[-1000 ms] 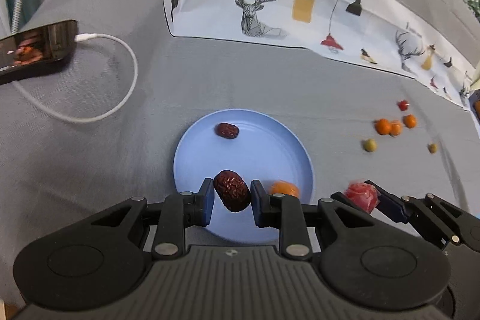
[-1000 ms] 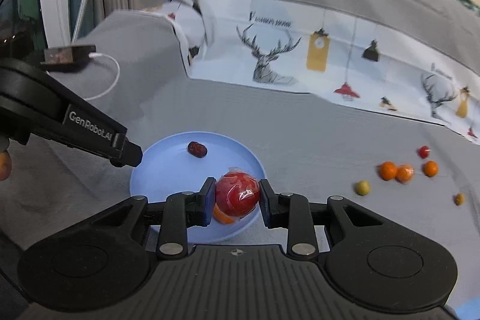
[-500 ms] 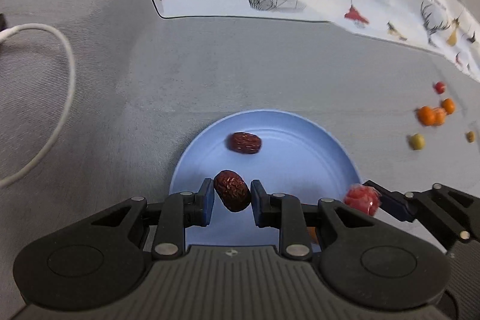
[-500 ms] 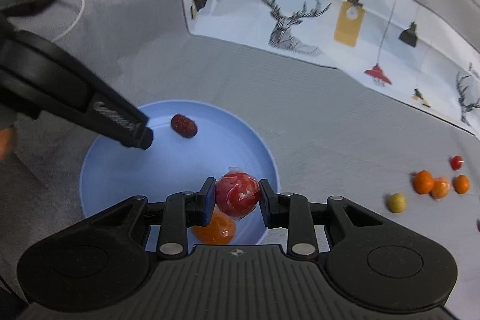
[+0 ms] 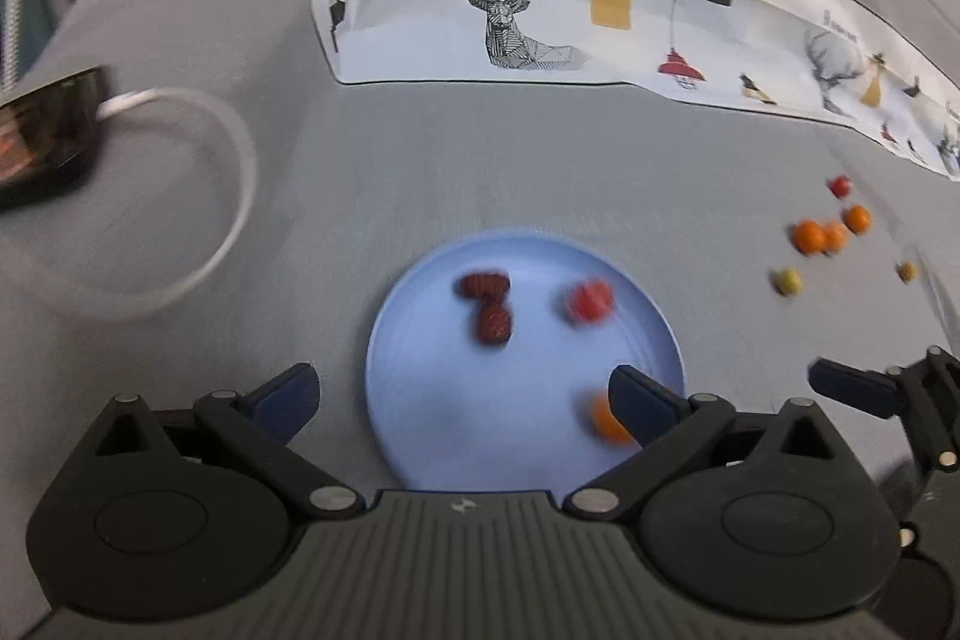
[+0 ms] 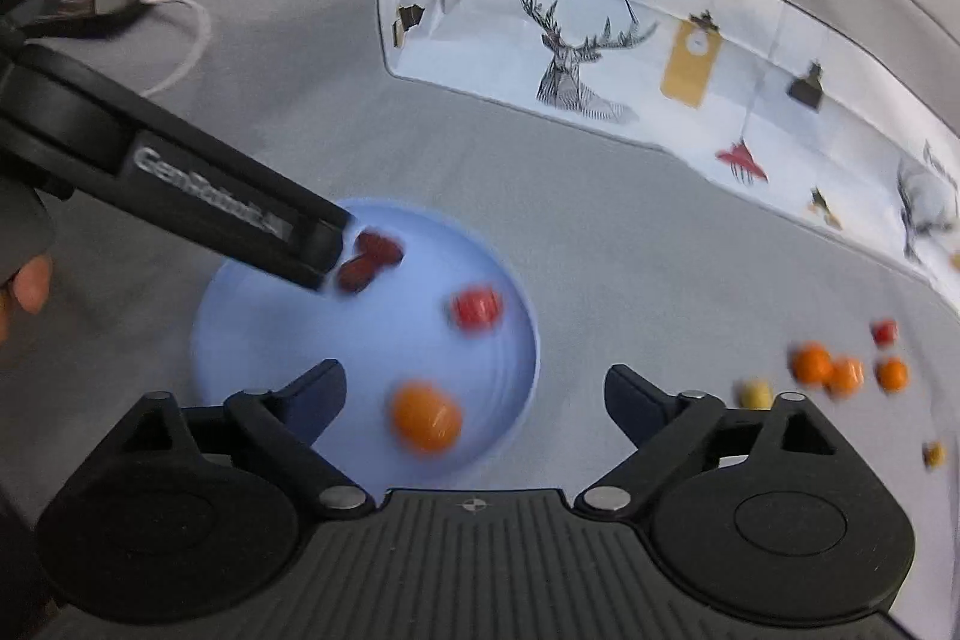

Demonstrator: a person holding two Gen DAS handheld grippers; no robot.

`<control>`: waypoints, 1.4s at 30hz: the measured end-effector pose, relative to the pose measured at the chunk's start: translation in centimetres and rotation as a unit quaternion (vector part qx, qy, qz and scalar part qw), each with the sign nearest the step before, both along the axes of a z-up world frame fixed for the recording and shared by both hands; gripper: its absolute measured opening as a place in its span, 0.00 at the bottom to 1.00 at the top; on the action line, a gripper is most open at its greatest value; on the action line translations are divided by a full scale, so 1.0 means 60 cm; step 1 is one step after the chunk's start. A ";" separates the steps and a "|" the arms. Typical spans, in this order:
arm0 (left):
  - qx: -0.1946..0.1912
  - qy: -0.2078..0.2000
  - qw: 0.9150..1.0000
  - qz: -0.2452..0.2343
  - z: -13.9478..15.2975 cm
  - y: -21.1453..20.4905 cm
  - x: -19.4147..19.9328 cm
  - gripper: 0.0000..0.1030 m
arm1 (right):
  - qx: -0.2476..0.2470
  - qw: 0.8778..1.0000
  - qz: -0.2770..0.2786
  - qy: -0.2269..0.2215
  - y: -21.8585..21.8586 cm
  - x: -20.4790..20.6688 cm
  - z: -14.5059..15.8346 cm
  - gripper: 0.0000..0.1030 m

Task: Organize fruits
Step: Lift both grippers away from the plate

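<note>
On the grey cloth (image 5: 540, 160), a blue plate (image 5: 420, 400) carries four fruits while both grippers stand wide open and empty.

Motion blur softens everything, so skins and exact outlines are hard to make out; the left gripper (image 5: 462, 394) has one fingertip (image 5: 642, 400) covering part of the orange fruit (image 5: 603, 421), and the right gripper (image 6: 474, 394) spreads its jaws over the plate's near rim; two dark red dates (image 5: 489, 304) lie touching at the far side, the farther one with its long axis across the view, the nearer one pointing away from the camera; a round red fruit (image 5: 591, 301) sits apart to their right; small orange, red and yellowish fruits (image 5: 822, 235) are scattered well to the right on the cloth; behind runs a white deer-print fabric (image 5: 522, 16); a phone (image 5: 42, 136) with a looping white cable (image 5: 228, 220) is cut off at the left edge.
</note>
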State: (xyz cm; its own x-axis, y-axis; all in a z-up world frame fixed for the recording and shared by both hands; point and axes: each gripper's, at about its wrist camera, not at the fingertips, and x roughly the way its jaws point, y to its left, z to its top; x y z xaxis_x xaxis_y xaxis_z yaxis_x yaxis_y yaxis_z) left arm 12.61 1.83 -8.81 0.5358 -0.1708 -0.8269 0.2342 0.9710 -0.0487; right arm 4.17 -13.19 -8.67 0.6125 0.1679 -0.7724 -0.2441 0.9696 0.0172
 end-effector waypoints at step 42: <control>0.011 -0.139 0.990 -0.004 0.189 -0.025 -0.313 1.00 | 0.045 0.985 -0.061 -0.156 -0.079 -0.321 0.161 0.99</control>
State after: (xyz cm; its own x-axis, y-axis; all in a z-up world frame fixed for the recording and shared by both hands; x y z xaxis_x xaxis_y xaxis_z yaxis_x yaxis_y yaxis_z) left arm -6.16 0.36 2.55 0.7417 -0.1592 -0.6516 0.2428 0.9693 0.0396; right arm -15.11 -17.95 0.98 0.8378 0.1378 -0.5283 -0.1337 0.9899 0.0461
